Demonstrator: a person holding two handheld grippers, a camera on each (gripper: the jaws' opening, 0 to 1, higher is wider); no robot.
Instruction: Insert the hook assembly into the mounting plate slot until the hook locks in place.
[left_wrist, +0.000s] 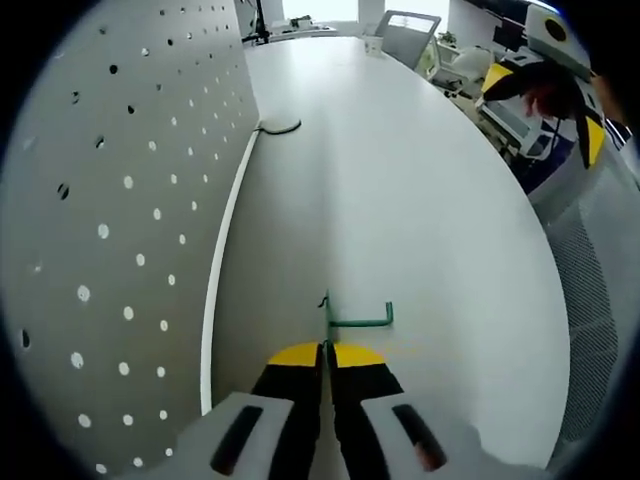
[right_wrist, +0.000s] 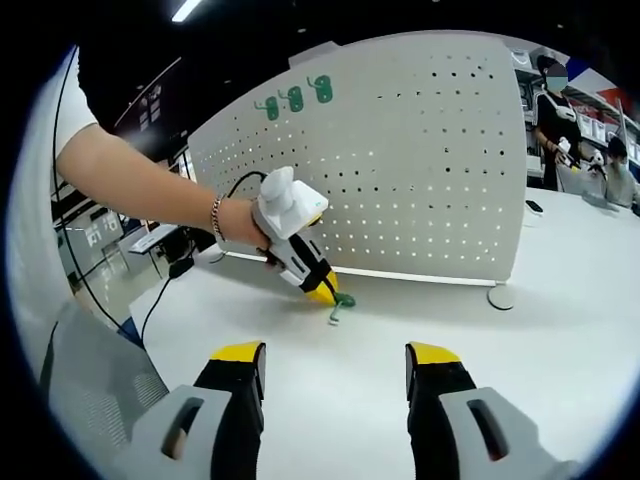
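Note:
A green wire hook (left_wrist: 358, 321) lies low on the white table (left_wrist: 420, 200), and its near end runs in between my left gripper's (left_wrist: 325, 350) shut yellow tips. In the right gripper view a hand holds that left gripper (right_wrist: 325, 293) tilted down, its tips on the green hook (right_wrist: 338, 306). The white pegboard (right_wrist: 400, 160) stands upright just behind it, with green hooks (right_wrist: 295, 98) mounted near its top edge. The pegboard (left_wrist: 120, 230) rises along the left of the left gripper view. My right gripper (right_wrist: 335, 365) hovers open over the table, well short of the hook.
A black cable (left_wrist: 280, 128) lies at the pegboard's far end. A round white foot (right_wrist: 500, 297) sits by the board's right corner. Chairs (left_wrist: 405, 35) and desks stand beyond the table. People (right_wrist: 552, 110) are at the back right. The right gripper (left_wrist: 540, 80) shows over the table's edge.

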